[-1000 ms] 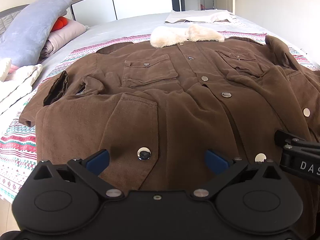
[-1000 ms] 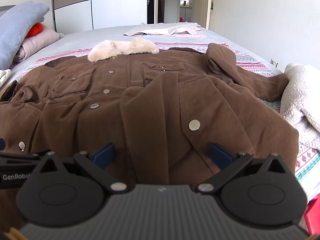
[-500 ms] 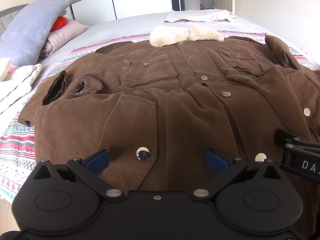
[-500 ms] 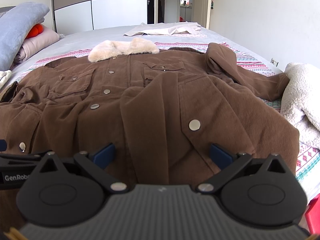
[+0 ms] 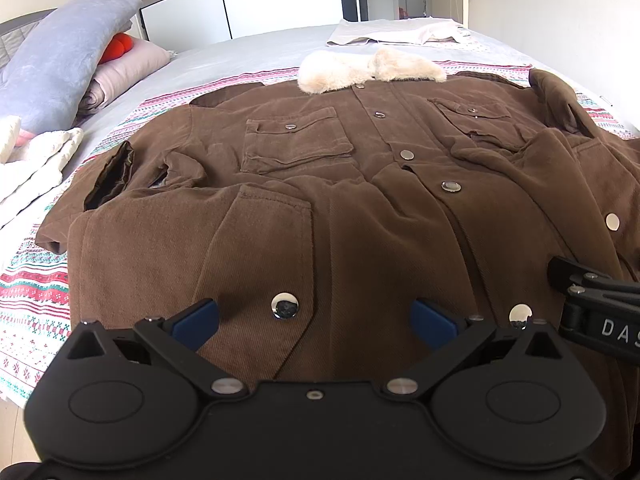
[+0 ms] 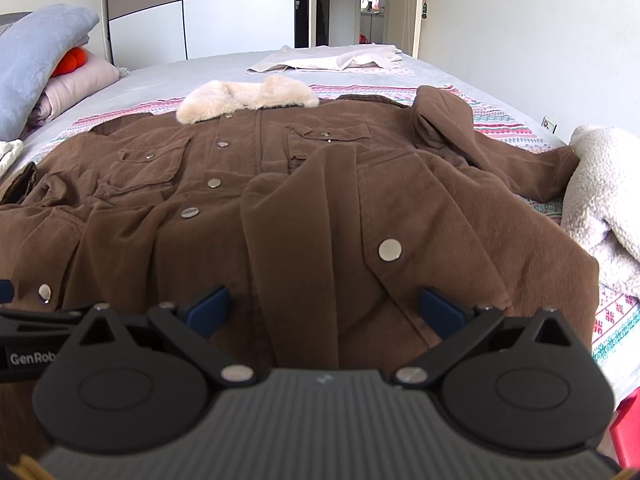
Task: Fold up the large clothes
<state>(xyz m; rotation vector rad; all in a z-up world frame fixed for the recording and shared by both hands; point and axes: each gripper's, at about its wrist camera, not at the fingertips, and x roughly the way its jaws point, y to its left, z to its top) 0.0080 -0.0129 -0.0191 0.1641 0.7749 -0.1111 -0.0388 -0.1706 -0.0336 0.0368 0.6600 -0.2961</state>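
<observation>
A: The brown coat (image 5: pixel 360 208)'s bottom hem is hidden behind the left hand-held gripper (image 5: pixel 314 320)'s black body, and its right side runs off the picture's edge.

B: Same in the right view: the right hand-held gripper (image 6: pixel 324 306) covers the hem (the red thing (image 6: pixel 628 428) at the corner is cut off, unidentifiable).

blue pillow (image 5: pixel 60 60), white fleece blanket (image 6: pixel 604 184), wardrobe (image 6: pixel 200 8)

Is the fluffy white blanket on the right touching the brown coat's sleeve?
Touching. In the right wrist view, the brown coat's sleeve ends against the fluffy white blanket, with no gap visible.
</observation>
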